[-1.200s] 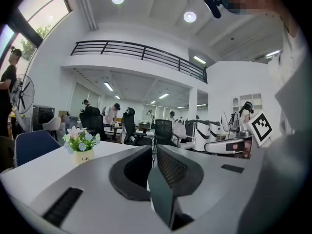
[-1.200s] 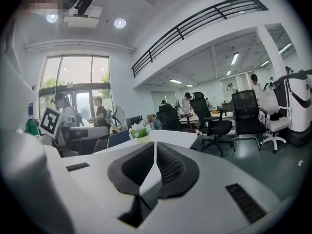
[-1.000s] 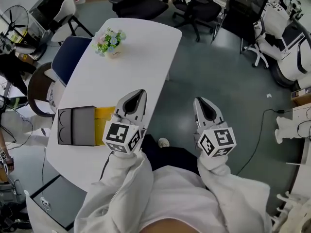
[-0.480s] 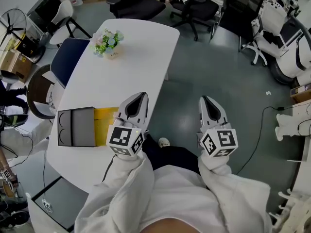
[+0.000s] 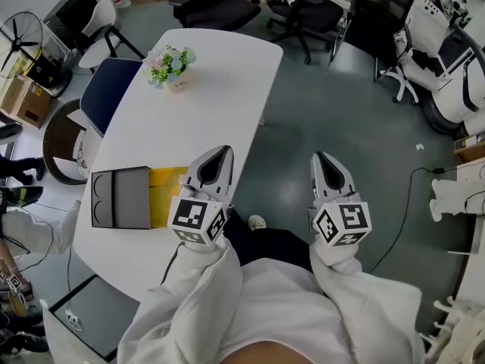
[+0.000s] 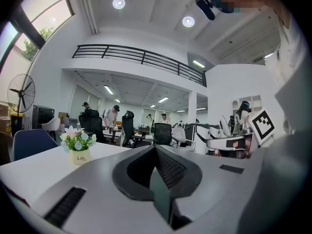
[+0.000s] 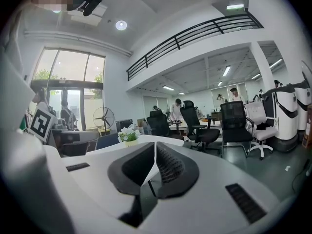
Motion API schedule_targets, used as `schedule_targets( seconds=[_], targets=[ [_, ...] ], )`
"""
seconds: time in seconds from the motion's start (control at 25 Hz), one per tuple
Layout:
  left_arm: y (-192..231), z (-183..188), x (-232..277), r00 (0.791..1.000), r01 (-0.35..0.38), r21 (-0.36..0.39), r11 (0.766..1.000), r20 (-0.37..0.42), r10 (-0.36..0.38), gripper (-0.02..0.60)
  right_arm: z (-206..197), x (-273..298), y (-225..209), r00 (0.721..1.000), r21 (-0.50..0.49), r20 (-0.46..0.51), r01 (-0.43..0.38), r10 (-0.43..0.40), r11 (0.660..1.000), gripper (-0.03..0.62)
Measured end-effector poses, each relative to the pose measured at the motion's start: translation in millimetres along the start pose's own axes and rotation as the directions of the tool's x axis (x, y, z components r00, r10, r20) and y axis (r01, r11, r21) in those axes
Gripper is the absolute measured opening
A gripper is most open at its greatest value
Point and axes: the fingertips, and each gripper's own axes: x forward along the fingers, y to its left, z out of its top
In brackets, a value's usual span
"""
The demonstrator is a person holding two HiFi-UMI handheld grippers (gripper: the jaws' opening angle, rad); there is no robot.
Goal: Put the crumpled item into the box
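A dark grey open box (image 5: 121, 198) with two compartments lies at the near left of the white table (image 5: 204, 89). A flat yellow thing (image 5: 163, 180) lies against the box's right side, partly hidden behind my left gripper (image 5: 222, 150). No crumpled item shows clearly in any view. The left gripper hovers over the table's near right edge, shut and empty, and its own view shows its jaws (image 6: 156, 147) pressed together. My right gripper (image 5: 321, 156) hangs over the floor to the right of the table, also shut (image 7: 155, 144) with nothing in it.
A small pot of flowers (image 5: 172, 67) stands at the table's far end. A blue chair (image 5: 110, 86) sits at the table's left side, a fan (image 5: 26, 32) beyond it. Black office chairs (image 5: 220, 6) stand behind the table, and a cable (image 5: 402, 211) runs over the floor at right.
Both grippers have drifted slightly to the right and stay shut. The box and the yellow thing have not moved.
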Motion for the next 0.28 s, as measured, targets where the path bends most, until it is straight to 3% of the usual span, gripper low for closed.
schedule_targets(
  seconds=[0.28],
  targets=[
    [1.6,-4.1,-1.8,1.0,-0.005,0.007,1.0,-0.008,0.005,0.015,-4.3,1.8,1.3,1.0,0.005,-0.004,-0.006,0.006,1.0,0.037]
  ],
)
